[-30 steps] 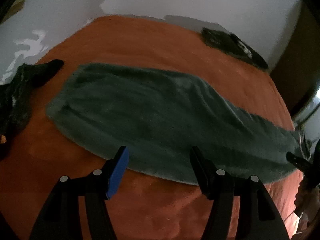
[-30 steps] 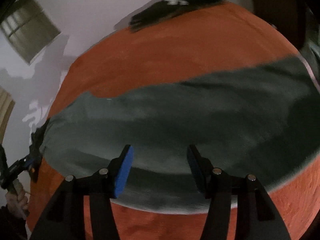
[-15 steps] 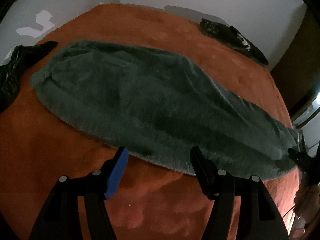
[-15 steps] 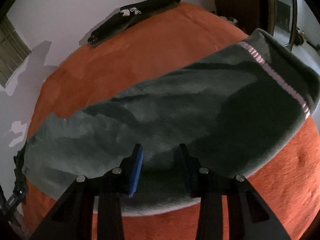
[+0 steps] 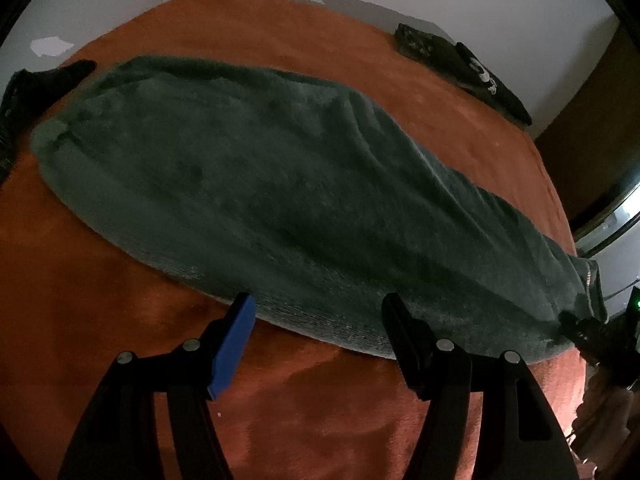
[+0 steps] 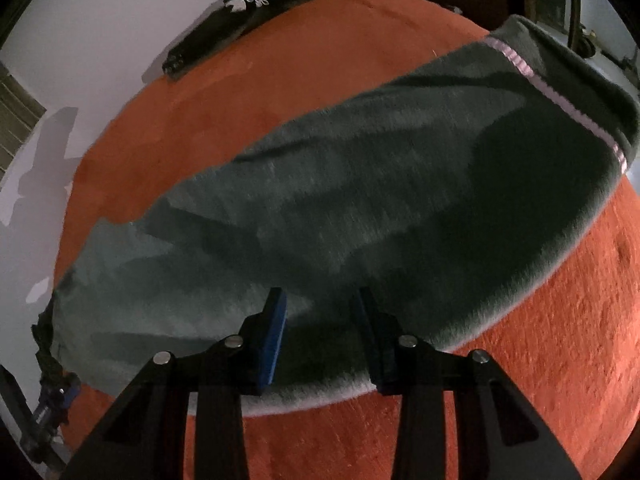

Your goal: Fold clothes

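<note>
Dark green fleece garment [image 5: 304, 200] lies stretched long across the orange bed [image 5: 120, 320], one end w/ a pale pink striped band [image 6: 560, 92] out at about 2 o'clock in the right wrist view, other end tapering toward 8 o'clock. It's laid flat and lengthwise, prob. so the long near edge is reachable from both sides at once. Left hand-held gripper [image 5: 316, 320] is released, jaws wide apart, tips just at the garment's near edge w/ no cloth between them; it looks lined up to take that hem. Right hand-held gripper [image 6: 320, 320] has jaws narrower but still parted, sitting over the fleece near its lower edge; can't tell if cloth is pinched, as no fabric shows bunched between the pads. A folded black garment w/ a white logo [image 6: 248, 20] sits at the bed's far edge, about 11 o'clock in the right view, well apart, maybe set aside as a done piece. Another dark piece [image 5: 36, 92] lies at 9 o'clock in the left view, touching the fleece's end. Whether the fleece is already halved lengthwise or just spread out, the frames don't settle.
</note>
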The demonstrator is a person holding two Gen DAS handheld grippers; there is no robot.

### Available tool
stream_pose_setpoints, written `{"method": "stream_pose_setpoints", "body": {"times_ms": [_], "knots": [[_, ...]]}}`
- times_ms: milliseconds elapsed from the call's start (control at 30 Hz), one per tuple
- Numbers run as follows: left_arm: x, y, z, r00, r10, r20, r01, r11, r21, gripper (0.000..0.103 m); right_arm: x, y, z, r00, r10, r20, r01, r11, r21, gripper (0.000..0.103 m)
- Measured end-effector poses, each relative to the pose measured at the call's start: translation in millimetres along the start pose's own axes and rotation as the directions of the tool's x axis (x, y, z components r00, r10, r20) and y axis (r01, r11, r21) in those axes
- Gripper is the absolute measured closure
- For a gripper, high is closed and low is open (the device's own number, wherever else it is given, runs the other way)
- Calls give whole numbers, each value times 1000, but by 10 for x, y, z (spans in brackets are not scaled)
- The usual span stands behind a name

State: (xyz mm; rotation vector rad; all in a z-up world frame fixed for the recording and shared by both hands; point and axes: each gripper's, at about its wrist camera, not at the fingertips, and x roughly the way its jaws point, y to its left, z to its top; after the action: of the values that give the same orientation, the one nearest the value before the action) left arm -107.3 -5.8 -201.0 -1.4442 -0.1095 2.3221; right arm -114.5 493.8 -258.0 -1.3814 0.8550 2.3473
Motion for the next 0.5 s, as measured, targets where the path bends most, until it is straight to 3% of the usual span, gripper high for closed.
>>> {"method": "stream_pose_setpoints", "body": {"times_ms": [500], "knots": [[179, 129, -4, 999, -13, -32, 11, 998, -62, 36, 55, 59, -34, 999, -47, -27, 47, 999, -2, 67]]}}
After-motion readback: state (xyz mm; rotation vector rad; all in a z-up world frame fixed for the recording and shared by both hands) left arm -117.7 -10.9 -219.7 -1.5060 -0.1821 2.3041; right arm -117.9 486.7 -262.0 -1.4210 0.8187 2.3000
